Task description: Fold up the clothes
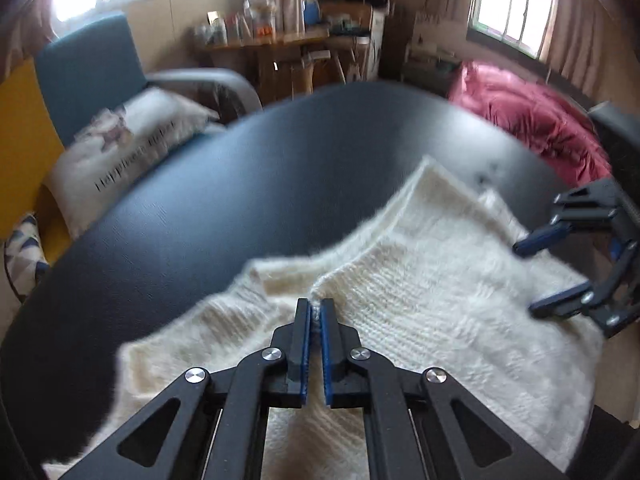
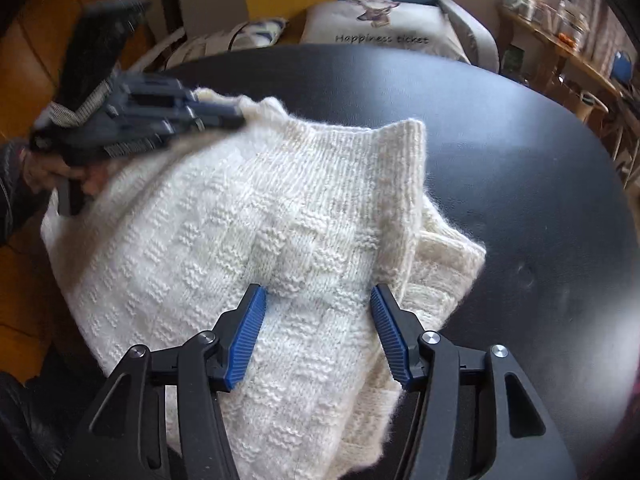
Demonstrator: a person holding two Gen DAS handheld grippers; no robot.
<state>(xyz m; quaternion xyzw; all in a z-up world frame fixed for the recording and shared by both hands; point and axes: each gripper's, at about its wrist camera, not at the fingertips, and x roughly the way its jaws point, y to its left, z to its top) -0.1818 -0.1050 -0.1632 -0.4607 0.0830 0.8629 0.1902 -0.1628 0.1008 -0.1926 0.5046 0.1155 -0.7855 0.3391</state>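
Observation:
A cream knitted sweater [image 1: 420,292] lies bunched on the near side of a round black table [image 1: 248,184]. My left gripper [image 1: 316,310] is shut, and a small ridge of the knit near a folded edge is pinched between its blue pads. In the right wrist view the sweater [image 2: 248,232] fills the middle, with a ribbed edge standing up at the far side. My right gripper [image 2: 318,294] stands open low over the knit, a raised fold of fabric between its fingers, the pads apart from it. The left gripper [image 2: 216,120] shows blurred at the sweater's far left corner, and the right gripper [image 1: 528,280] shows at the right edge.
Beyond the table stands a blue armchair [image 1: 88,64] with a white printed cushion [image 1: 120,148]. A dark red blanket [image 1: 528,112] lies at the back right, with a cluttered wooden shelf [image 1: 280,40] behind. Bare table top [image 2: 500,168] spreads beyond the sweater.

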